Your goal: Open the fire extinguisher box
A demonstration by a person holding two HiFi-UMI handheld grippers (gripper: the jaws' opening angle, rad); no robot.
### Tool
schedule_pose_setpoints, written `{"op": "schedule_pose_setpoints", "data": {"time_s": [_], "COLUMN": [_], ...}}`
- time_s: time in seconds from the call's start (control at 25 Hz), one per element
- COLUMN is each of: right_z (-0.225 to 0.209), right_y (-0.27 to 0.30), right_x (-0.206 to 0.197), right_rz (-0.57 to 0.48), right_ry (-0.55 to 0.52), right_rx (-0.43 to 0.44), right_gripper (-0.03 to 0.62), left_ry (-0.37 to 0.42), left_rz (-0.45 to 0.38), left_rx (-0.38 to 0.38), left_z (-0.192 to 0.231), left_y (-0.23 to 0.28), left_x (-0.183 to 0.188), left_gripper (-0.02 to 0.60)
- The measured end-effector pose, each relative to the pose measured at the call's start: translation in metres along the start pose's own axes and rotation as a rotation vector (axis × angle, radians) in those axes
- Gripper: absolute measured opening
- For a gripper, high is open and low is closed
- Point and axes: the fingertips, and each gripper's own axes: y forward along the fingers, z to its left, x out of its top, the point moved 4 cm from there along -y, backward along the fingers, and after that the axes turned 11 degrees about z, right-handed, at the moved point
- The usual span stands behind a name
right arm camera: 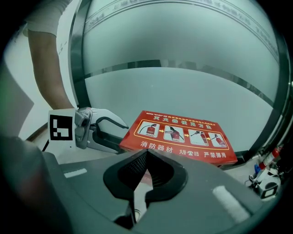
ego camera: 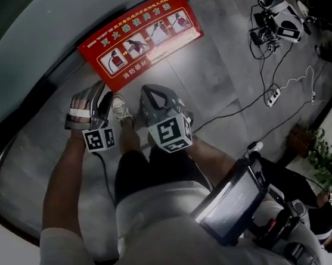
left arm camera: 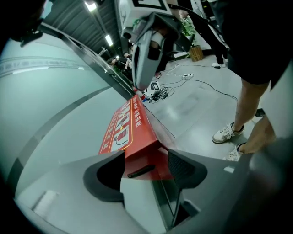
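Red fire extinguisher box (left arm camera: pixel 132 132) sat against the wall (left arm camera: pixel 55 91), long axis running straight off my left gripper (left arm camera: pixel 146 167), jaws spread, near end between them. Right gripper (right arm camera: pixel 145 171) pressed together, empty, further off.

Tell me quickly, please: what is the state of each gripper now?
Left gripper: open, with the end of the box between the jaws, not gripped.
Right gripper: closed, empty.

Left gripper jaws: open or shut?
Open. The left gripper has its jaws wide apart, with the slotted end of the red box showing between them.
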Motion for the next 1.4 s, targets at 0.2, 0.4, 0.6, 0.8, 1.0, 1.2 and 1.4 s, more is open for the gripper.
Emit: {"op": "schedule_pose_setpoints", "data": {"time_s": [0.2, 0.4, 0.6, 0.8, 1.0, 1.2, 1.4], "right_z": [-0.002, -0.004, -0.007, -0.004, -0.015, -0.024, -0.027], "right_y": [0.004, 0.002, -0.002, -0.009, -0.028, -0.047, -0.068], "right_x": [-0.003, -0.003, -0.006, -0.007, 0.013, 0.039, 0.068], "right_rz": [0.001, 0.000, 0.005, 0.005, -0.013, -0.044, -0.073], "right_ry": [0.008, 0.013, 0.012, 0.007, 0.002, -0.013, -0.024], "right_rx": [-0.003, -0.006, -0.009, -0.009, -0.013, -0.037, -0.072], "right_gripper": [0.014, 0.014, 0.014, 0.014, 0.014, 0.014, 0.014], "left_ry": [0.057, 0.068, 0.052, 0.049, 0.033, -0.011, -0.081], "left_rz": [-0.050, -0.053, -0.068, -0.088, -0.094, -0.078, -0.060], "left_rx": [0.037, 0.041, 0.014, 0.003, 0.006, 0.016, 0.023], "left_z": [0.002, 0.003, 0.006, 0.009, 0.033, 0.064, 0.102], "left_y": [0.006, 0.007, 0.001, -0.011, -0.027, -0.039, -0.052], "left_x": [0.015, 0.023, 0.025, 0.030, 0.043, 0.050, 0.048], "left_gripper": [0.301, 0.307, 0.286, 0.229, 0.164, 0.132, 0.109]}}
